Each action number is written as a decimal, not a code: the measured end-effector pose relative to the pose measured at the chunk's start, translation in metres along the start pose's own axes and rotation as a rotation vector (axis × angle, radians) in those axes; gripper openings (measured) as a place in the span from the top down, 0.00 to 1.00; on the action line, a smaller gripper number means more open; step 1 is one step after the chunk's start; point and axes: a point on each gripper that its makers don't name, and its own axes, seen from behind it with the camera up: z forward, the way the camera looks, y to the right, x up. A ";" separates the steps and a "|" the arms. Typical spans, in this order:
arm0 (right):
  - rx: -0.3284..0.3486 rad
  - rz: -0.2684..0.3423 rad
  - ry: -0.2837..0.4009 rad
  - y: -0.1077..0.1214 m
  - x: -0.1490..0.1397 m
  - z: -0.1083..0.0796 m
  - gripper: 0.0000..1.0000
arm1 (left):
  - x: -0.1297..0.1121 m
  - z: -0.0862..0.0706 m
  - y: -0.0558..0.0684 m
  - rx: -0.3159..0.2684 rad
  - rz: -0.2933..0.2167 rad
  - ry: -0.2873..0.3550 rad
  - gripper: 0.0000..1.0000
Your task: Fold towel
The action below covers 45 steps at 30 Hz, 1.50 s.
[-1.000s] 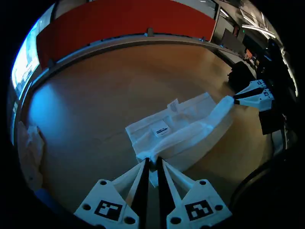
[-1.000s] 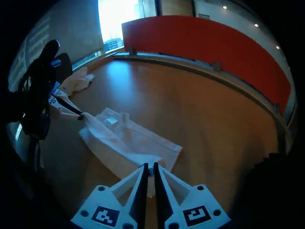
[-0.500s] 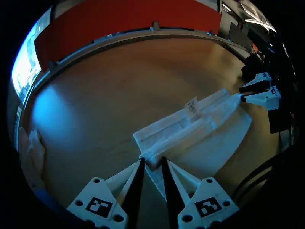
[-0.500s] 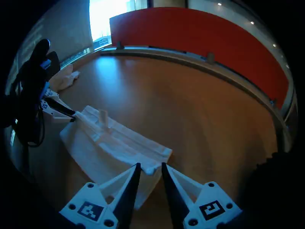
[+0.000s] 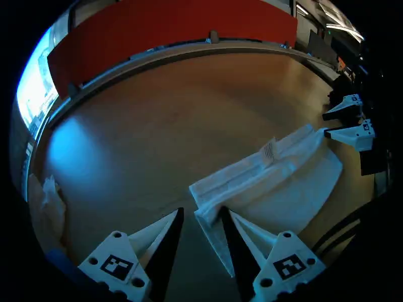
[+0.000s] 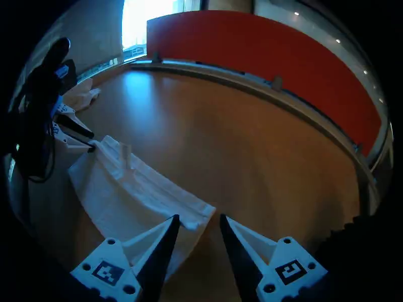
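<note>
One white towel (image 5: 272, 176) lies folded in a long strip on the wooden table (image 5: 151, 116), with one crumpled cloth (image 5: 48, 211) at the table's edge, well apart from it, and a red panel (image 5: 166, 25) behind the table. Two tongs sit at the towel's ends, the left gripper (image 5: 201, 211) and the right gripper (image 6: 199, 219). Both were clamped on its corners a second ago and now stand spread, released.

Looks like an open-plan office. Wide wooden desk (image 5: 151, 126), backed along its far edge by a red divider screen (image 5: 151, 30) held in small grey brackets (image 5: 214, 36). Past the desk's left end, a bright window (image 5: 31, 90); beyond its right end, strip ceiling lights (image 5: 342, 29).
</note>
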 end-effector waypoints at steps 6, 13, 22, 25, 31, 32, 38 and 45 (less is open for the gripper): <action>-0.016 -0.007 0.014 0.007 0.010 0.002 0.35 | 0.009 -0.001 -0.010 0.028 -0.004 0.016 0.32; -0.021 -0.019 0.029 0.010 0.016 0.001 0.32 | 0.014 -0.003 -0.017 0.044 -0.018 0.026 0.20; -0.016 -0.031 0.036 0.012 0.017 -0.005 0.19 | 0.018 -0.008 -0.021 0.061 -0.010 0.038 0.19; -0.005 -0.029 0.033 0.008 0.011 -0.008 0.15 | 0.015 -0.012 -0.021 0.066 -0.007 0.039 0.19; 0.014 -0.024 0.021 -0.003 -0.007 -0.017 0.15 | -0.001 -0.020 -0.017 0.066 -0.023 0.031 0.19; 0.017 -0.023 0.019 -0.005 -0.010 -0.019 0.15 | -0.005 -0.021 -0.016 0.065 -0.027 0.029 0.19; 0.034 -0.021 0.014 -0.019 -0.027 -0.031 0.15 | -0.027 -0.032 -0.005 0.057 -0.068 0.020 0.19; 0.042 -0.018 0.009 -0.031 -0.044 -0.045 0.15 | -0.051 -0.047 0.007 0.053 -0.122 0.015 0.19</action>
